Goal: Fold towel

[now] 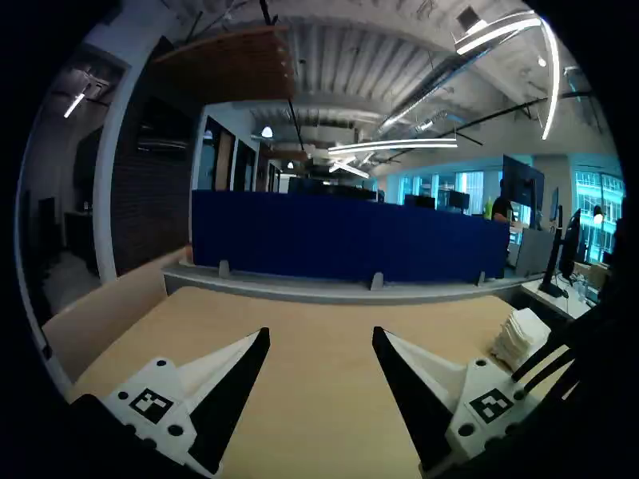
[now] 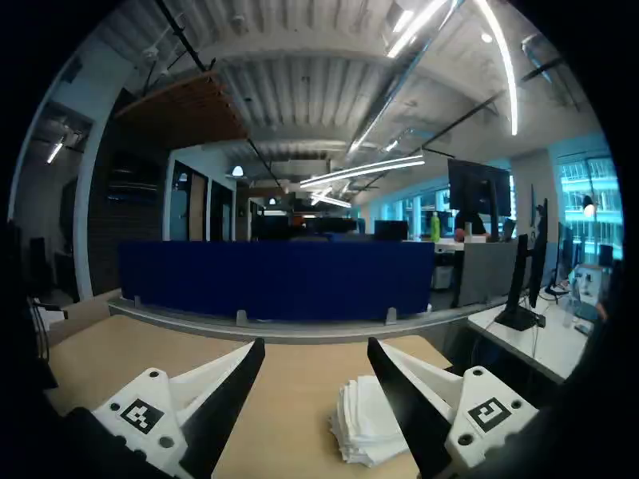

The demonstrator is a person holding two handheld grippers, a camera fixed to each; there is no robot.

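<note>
A stack of folded white towels [image 2: 363, 419] lies on the light wooden table [image 2: 295, 383], low in the right gripper view, partly behind the right finger. My right gripper [image 2: 315, 345] hangs open above the table, just left of the stack, holding nothing. In the left gripper view the same stack of towels [image 1: 521, 335] sits at the table's right edge, well right of my left gripper [image 1: 321, 331]. That gripper is open too, with bare tabletop [image 1: 319, 319] between its black fingers.
A blue partition [image 1: 343, 235] on a grey rail closes the table's far side. A neighbouring desk [image 2: 543, 335] with a monitor on a stand [image 2: 523, 271] lies to the right. A dark wall and white column [image 1: 108, 184] stand at the left.
</note>
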